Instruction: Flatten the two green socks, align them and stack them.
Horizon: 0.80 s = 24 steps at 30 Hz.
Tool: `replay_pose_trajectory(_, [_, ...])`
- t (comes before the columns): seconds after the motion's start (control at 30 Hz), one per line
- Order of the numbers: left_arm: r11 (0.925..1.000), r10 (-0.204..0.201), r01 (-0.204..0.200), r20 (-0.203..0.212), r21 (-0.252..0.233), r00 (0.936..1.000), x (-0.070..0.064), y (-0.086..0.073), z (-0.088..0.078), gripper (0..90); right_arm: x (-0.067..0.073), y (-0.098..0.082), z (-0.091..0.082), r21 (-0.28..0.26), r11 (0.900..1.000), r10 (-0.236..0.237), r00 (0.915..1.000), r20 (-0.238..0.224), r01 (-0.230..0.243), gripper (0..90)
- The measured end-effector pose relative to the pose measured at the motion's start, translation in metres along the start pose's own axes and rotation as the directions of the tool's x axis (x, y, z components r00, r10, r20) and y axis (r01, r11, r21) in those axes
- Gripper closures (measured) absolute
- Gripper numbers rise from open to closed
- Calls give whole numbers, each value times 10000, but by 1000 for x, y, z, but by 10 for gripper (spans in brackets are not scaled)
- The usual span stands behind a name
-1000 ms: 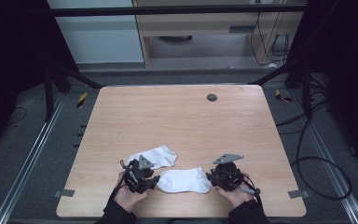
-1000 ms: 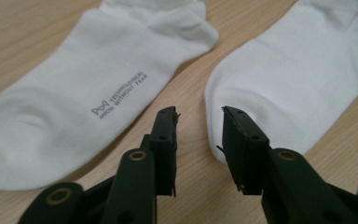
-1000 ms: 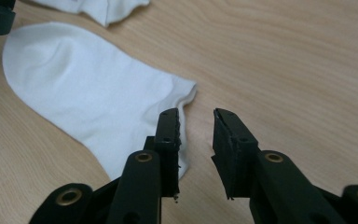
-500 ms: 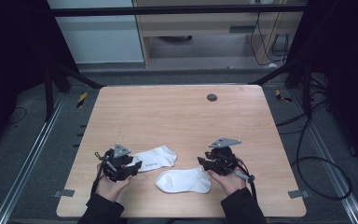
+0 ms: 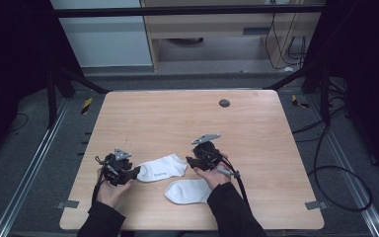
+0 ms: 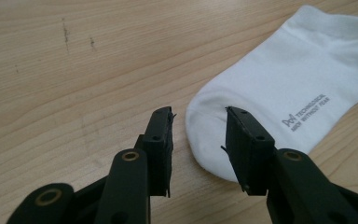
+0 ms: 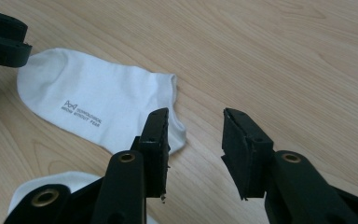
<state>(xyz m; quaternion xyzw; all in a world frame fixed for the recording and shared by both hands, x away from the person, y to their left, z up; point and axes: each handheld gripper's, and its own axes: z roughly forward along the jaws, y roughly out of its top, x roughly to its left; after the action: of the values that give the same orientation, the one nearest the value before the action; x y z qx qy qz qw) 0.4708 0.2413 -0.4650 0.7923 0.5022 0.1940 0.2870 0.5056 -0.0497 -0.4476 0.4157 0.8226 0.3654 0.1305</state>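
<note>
Two white ankle socks lie flat near the front edge of the wooden table [image 5: 177, 118]. The printed sock [image 5: 162, 168] lies farther in, and the plain sock [image 5: 190, 191] sits just in front of it. My left gripper [image 5: 134, 173] is at the printed sock's toe. In the left gripper view the toe [image 6: 209, 121] sits between the tips of the left gripper [image 6: 198, 123], whose jaws have just been closing and stand open, not pressing. My right gripper [image 5: 190, 162] is at the cuff end. In the right gripper view the printed sock [image 7: 88, 102] ends beside the left jaw of the right gripper [image 7: 196, 126], whose jaws have just closed a little and stand open with bare wood between them.
A dark round grommet [image 5: 224, 103] is set in the table's far side. A black cable [image 5: 237, 180] trails from the right gripper along the forearm. Grey tape tabs [image 5: 314, 204] mark the front corners. Rails and cables run on the floor either side.
Both hands left the ends of the plain sock. The left gripper moved left to the printed sock's toe; the right gripper moved left and away to its cuff. Neither sock moved.
</note>
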Motion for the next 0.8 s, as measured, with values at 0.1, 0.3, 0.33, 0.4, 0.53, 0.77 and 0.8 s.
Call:
replay_pose_trajectory(0.1, [9998,9,-9,-31,197,10000,1,-1,7,632,4,3,12,210,9996,-192,9998,25,192,624])
replay_pose_trajectory(0.3, [9994,0,-2,41,357,10000,0,-2,13,663,8,3,33,552,9982,-250,9997,10,249,635])
replay_pose_trajectory(0.33, [9993,1,-3,59,369,10000,0,-2,14,669,9,3,36,618,9977,-276,9996,21,274,637])
replay_pose_trajectory(0.4, [9991,18,-21,69,418,10000,0,-2,14,681,9,2,38,684,9970,-358,9993,46,354,639])
replay_pose_trajectory(0.53, [9983,-94,88,107,568,9999,-1,-2,18,727,13,0,48,966,9944,-440,9990,57,433,660])
replay_pose_trajectory(0.77, [9969,-292,280,153,738,9995,1,-3,20,805,15,-3,54,1197,9916,-520,9985,186,495,726])
replay_pose_trajectory(0.8, [9968,-274,260,167,753,9995,0,-3,20,817,15,-3,54,1214,9910,-592,9981,193,565,738])
